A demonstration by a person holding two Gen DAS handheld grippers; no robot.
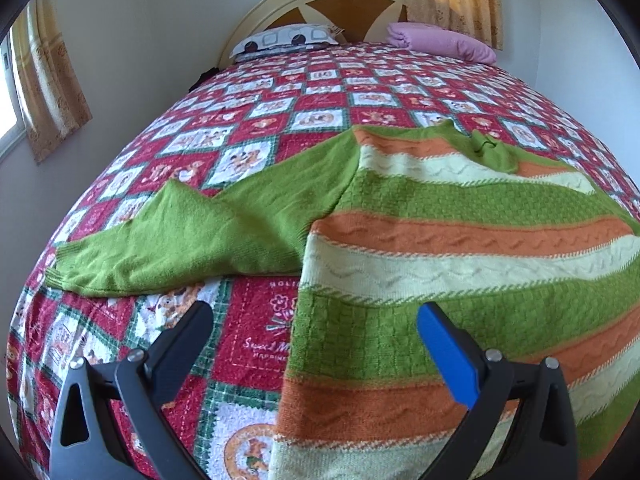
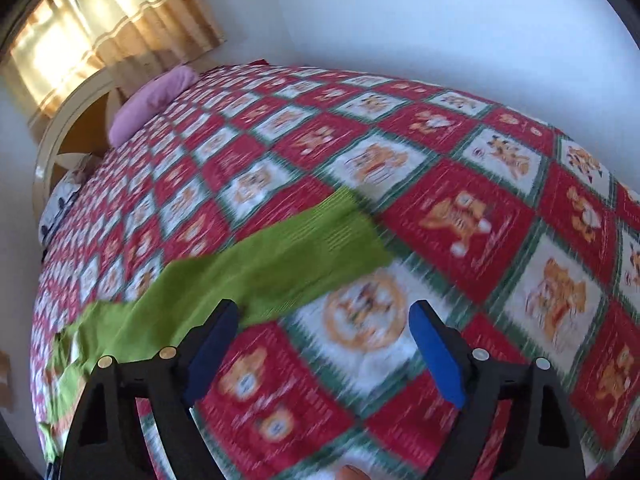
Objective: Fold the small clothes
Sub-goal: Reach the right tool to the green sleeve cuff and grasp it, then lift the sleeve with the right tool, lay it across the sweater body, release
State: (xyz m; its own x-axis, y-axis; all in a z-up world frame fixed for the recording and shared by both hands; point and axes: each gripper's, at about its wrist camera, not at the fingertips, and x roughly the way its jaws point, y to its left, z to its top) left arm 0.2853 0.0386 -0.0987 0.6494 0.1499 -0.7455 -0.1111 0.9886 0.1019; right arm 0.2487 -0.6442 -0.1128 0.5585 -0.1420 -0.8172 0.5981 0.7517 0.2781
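The green, orange and cream striped knit sweater [image 1: 440,248] lay flat on the red checked bed cover [image 1: 248,344]. The left claw [image 1: 316,344] and right claw [image 2: 324,344] were both wide apart, holding nothing.

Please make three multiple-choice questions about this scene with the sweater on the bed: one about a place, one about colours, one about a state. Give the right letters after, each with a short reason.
1. Where does the pink pillow lie?
A. by the headboard
B. on the sweater
C. on the floor

2. Which colours are the stripes on the body of the sweater?
A. blue and grey
B. green, orange and cream
C. black and red

3. How does the left gripper stand?
A. shut on a sleeve
B. shut on the quilt
C. open, holding nothing

Answers: 1 A, it rests at the far end against the headboard. 2 B, those bands cross the knit body. 3 C, its fingers stand wide apart above the quilt and the sweater's edge.
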